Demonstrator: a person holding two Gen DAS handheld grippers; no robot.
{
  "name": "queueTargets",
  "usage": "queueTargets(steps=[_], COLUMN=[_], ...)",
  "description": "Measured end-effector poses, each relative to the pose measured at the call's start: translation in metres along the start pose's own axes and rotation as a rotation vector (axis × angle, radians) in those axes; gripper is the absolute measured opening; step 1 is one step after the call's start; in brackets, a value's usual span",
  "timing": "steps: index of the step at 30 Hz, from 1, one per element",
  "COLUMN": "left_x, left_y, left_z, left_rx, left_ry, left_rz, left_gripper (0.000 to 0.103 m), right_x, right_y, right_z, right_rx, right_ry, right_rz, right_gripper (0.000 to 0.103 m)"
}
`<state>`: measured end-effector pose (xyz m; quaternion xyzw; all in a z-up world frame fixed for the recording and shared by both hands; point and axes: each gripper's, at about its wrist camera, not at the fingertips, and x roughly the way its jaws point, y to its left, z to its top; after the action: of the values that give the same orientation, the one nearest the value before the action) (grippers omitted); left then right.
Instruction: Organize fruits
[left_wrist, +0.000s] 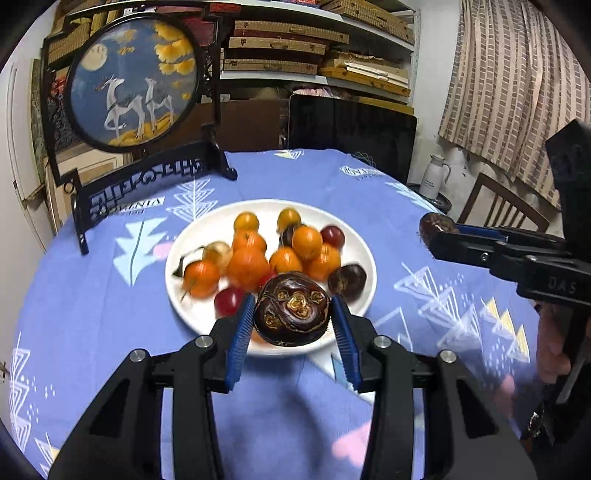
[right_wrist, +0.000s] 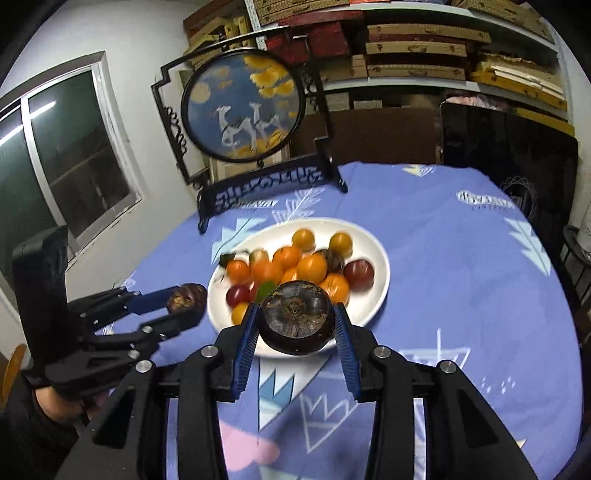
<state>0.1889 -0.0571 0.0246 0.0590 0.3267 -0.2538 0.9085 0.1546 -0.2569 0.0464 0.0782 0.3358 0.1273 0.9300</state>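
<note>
Holding a dark, round fruit each, we have both grippers above the near rim of the white plate.

From the left wrist, the left gripper has its blue pads pressed on either side of a dark purple fruit with gold markings on its skin. Beyond it the plate carries a heap of orange fruits, a few red ones and another dark fruit, all on the blue patterned tablecloth. At the right edge the right gripper shows side-on, closed on its own dark fruit.

From the right wrist, the right gripper clamps a brown-purple fruit, stem scar facing us. The left gripper sits low at the left, also gripping.

No separate container for the dark fruits is visible, so we cannot tell where they go. We judge it best to keep both grips firm but gentle, lift straight clear of the pile, and keep the tools well apart while carrying.
</note>
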Motion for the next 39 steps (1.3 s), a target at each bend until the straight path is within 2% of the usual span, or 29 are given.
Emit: queueTargets(steps=[7,16,18,20,22,26,27,29,30,31,35,39], left_x=[0.024,0.076,0.087,0.090,0.089,0.070,0.065,0.047,0.036,0.028,-0.001,-0.030], left_y=[0.007,0.030,0.034,0.035,0.035,0.030,0.027,0.020,0.016,0.014,0.004,-0.013], left_z=[0.022,0.042,0.043,0.041,0.038,0.023,0.019,0.006,-0.002,-0.008,-0.027,-0.039], left_rx=[-0.009,-0.014,-0.017,-0.017,-0.012,0.007,0.017,0.031,0.023,0.014,-0.037,-0.037], left_ry=[0.006,0.050,0.059,0.059,0.057,0.049,0.044,0.030,0.026,0.030,0.042,0.030], left_rz=[0.029,0.043,0.042,0.052,0.057,0.093,0.101,0.125,0.114,0.107,0.154,0.241], left_gripper=[0.041,0.042,0.056,0.063,0.067,0.087,0.094,0.098,0.098,0.098,0.098,0.098], right_x=[0.018,0.091,0.109,0.126,0.130,0.109,0.100,0.079,0.069,0.057,0.019,-0.009], right_y=[0.000,-0.008,-0.007,-0.007,-0.008,-0.007,-0.006,-0.005,-0.005,-0.004,0.003,0.002], right_z=[0.019,0.065,0.072,0.077,0.078,0.063,0.056,0.034,0.023,0.008,-0.028,-0.044], right_rx=[-0.019,0.017,0.020,0.017,0.022,0.019,0.018,0.024,0.031,0.033,0.001,0.033], right_ry=[-0.005,0.068,0.089,0.113,0.098,0.078,0.074,0.066,0.065,0.069,0.027,0.034], right_rz=[0.000,0.026,0.038,0.039,0.014,0.028,0.023,0.032,0.031,0.007,-0.058,-0.037], right_gripper=[0.041,0.041,0.042,0.047,0.049,0.051,0.058,0.072,0.084,0.090,0.099,0.099])
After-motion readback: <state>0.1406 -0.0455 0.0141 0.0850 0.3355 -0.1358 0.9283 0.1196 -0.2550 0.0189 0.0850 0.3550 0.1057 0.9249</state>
